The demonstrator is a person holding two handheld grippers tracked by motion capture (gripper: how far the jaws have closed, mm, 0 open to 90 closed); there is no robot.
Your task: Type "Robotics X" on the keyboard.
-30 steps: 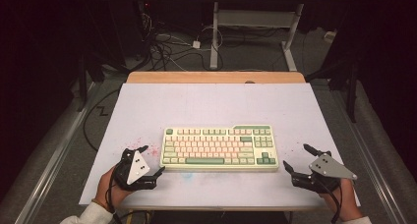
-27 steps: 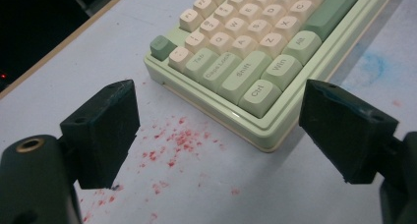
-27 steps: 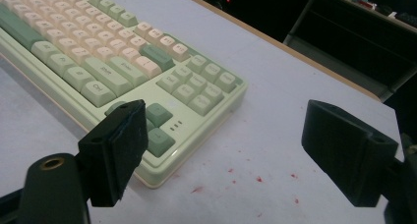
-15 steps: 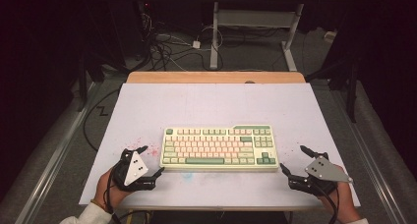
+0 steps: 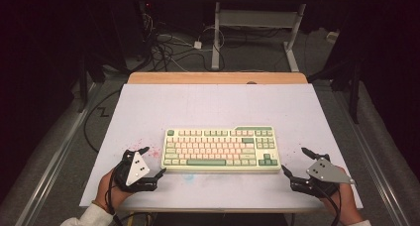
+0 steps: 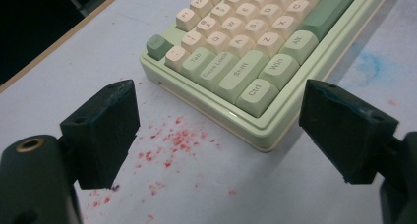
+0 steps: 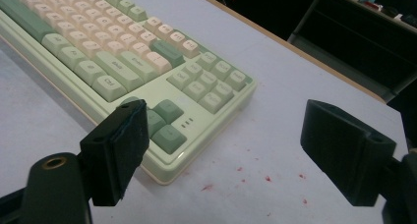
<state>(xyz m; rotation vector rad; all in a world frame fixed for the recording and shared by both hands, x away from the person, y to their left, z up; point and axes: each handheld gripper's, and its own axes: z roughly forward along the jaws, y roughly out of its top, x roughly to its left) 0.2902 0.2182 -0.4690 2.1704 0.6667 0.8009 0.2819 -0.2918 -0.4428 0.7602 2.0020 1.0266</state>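
A pale green keyboard (image 5: 220, 149) with cream and green keys lies flat near the front middle of the white table (image 5: 218, 104). My left gripper (image 5: 153, 160) rests open just off the keyboard's left front corner. In the left gripper view its jaws (image 6: 219, 103) frame the Ctrl corner of the keyboard (image 6: 255, 62) with nothing between them. My right gripper (image 5: 293, 159) stands open just off the right front corner. The right gripper view has that gripper (image 7: 228, 121) straddling the arrow-key corner of the keyboard (image 7: 147, 62), apart from it.
Red speckles (image 6: 172, 145) stain the table by the keyboard's left corner, and a few more red speckles (image 7: 265, 177) lie by the right corner. A wooden strip (image 5: 218, 78) edges the table's far side. Cables (image 5: 168, 52) and desk legs stand on the floor beyond.
My right gripper has shifted slightly left, closer to the keyboard's right corner. The left gripper and the keyboard have stayed put.
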